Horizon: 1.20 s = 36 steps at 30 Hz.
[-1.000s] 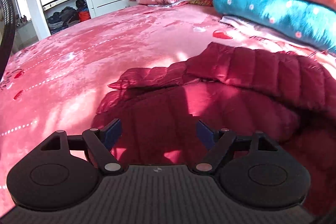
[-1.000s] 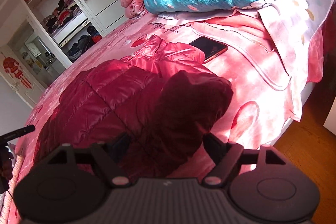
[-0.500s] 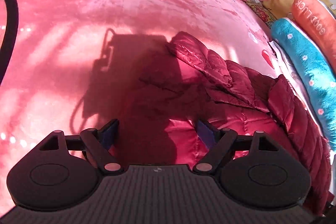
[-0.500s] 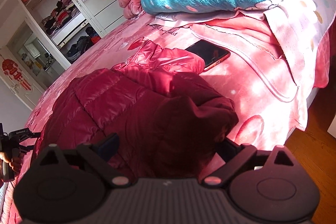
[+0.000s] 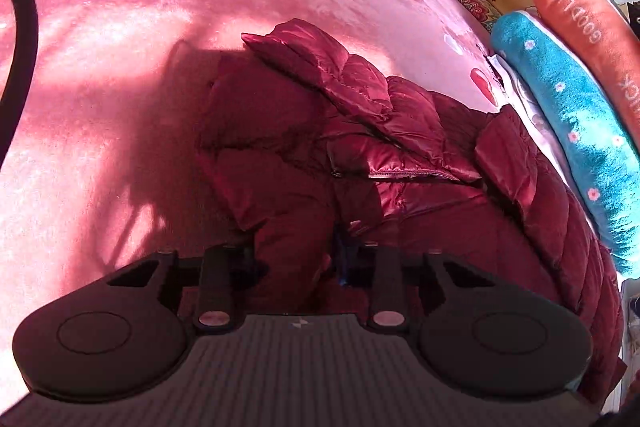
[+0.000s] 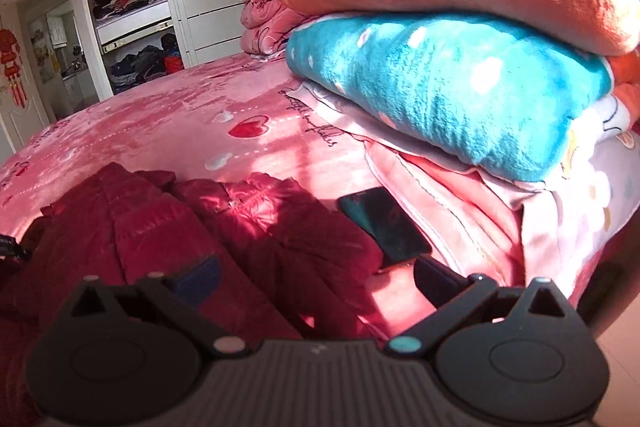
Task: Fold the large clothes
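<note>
- Pink plush bedspread point(image 5: 120, 107) fills the left wrist view; the crumpled dark-red quilted down jacket point(image 5: 400, 131) spreads from centre to 4 o'clock.
- At 6 o'clock the left gripper point(image 5: 296, 259) has just been closing and pinches a jacket fold.
- Right wrist view: jacket at 8 o'clock, black smartphone point(image 6: 384, 223) beside it.
- The right gripper point(image 6: 316, 279), just widened, stands spread over the jacket, gripping nothing.

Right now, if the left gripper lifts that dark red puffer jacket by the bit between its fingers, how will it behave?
The puffer jacket will probably sag and trail: it lies crumpled in soft folds. Its quilted, puffy panels suggest it is light for its bulk. The shiny shell looks slick, so the fold pinched in the left gripper, whose fingers have just been closing, may slip.
</note>
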Available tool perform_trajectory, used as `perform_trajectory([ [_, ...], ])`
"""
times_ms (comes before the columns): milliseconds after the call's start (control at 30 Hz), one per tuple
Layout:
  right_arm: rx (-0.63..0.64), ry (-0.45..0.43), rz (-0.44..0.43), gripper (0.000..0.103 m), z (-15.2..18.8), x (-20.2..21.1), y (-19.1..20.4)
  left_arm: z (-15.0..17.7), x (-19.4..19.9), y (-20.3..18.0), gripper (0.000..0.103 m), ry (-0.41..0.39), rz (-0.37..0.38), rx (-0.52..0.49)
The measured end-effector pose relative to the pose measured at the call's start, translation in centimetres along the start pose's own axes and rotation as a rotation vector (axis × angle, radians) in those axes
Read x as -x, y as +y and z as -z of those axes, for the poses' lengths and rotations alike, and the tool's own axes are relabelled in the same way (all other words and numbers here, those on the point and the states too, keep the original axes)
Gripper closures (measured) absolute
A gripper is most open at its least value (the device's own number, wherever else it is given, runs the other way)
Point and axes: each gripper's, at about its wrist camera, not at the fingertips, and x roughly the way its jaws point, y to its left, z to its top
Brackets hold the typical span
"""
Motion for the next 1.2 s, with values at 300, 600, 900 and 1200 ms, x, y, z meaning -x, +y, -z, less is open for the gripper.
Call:
perform_trajectory([
  [300, -0.134, 0.195, -0.181, 0.002, -6.5, -11.8, 1.0, 1.3, 2.6, -0.5, 0.088, -0.070, -0.018, 0.036],
  [600, -0.346, 0.384, -0.301, 0.055, -5.3, -18.4, -0.3, 2.3, 4.9, 0.3, 0.094, -0.150, -0.002, 0.061],
  [900, -0.323, 0.219, -0.414, 0.092, -7.9, -16.1, 4.7, 2.9, 8.8, 2.6, 0.095, -0.274, 0.044, 0.189],
  [1200, -0.068, -0.030, -0.489, 0.098, -15.9, -12.9, 16.4, 3.9, 14.7, 6.9, 0.096, -0.467, 0.015, 0.351],
])
